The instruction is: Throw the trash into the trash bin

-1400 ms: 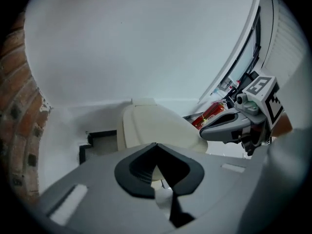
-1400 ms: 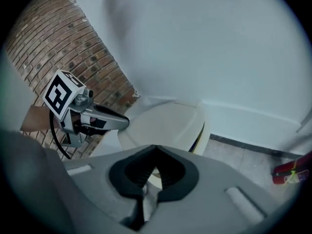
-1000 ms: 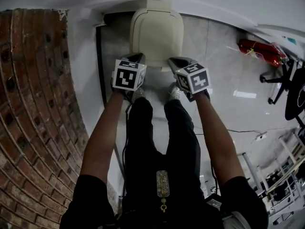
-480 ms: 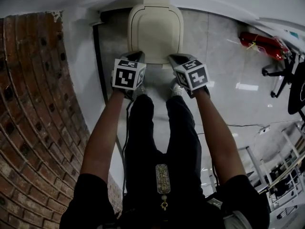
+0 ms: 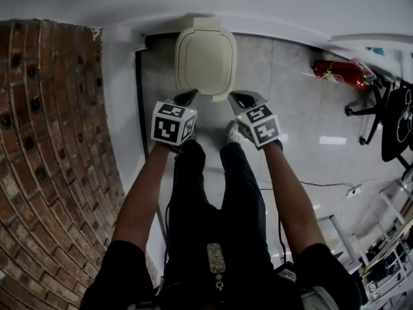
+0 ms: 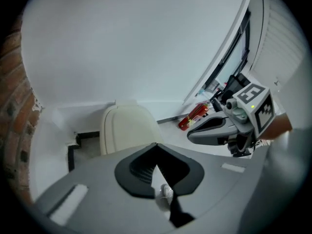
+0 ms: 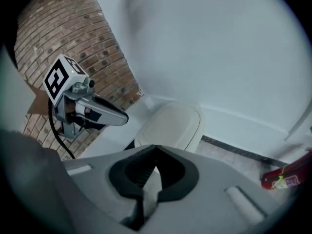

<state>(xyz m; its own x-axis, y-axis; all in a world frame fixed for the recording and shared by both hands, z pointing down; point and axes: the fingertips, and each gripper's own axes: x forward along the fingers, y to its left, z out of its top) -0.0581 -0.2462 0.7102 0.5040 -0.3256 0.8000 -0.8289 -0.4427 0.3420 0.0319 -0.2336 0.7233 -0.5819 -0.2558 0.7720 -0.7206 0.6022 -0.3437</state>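
The cream trash bin stands against the white wall with its lid down; it also shows in the left gripper view and the right gripper view. My left gripper and right gripper hang side by side just short of the bin's near edge, both pointing down toward it. The left gripper's jaws meet at the tip with nothing between them. On the right gripper the jaws are likewise shut and empty. No trash is in view.
A curved brick wall rises close on the left. A red fire extinguisher lies on the tiled floor to the right, with an office chair beyond it. The person's legs and shoes stand right below the grippers.
Both grippers have lifted and come back off the bin's near edge, which they overlapped before. The bin now looks smaller and farther. Its lid stays down.
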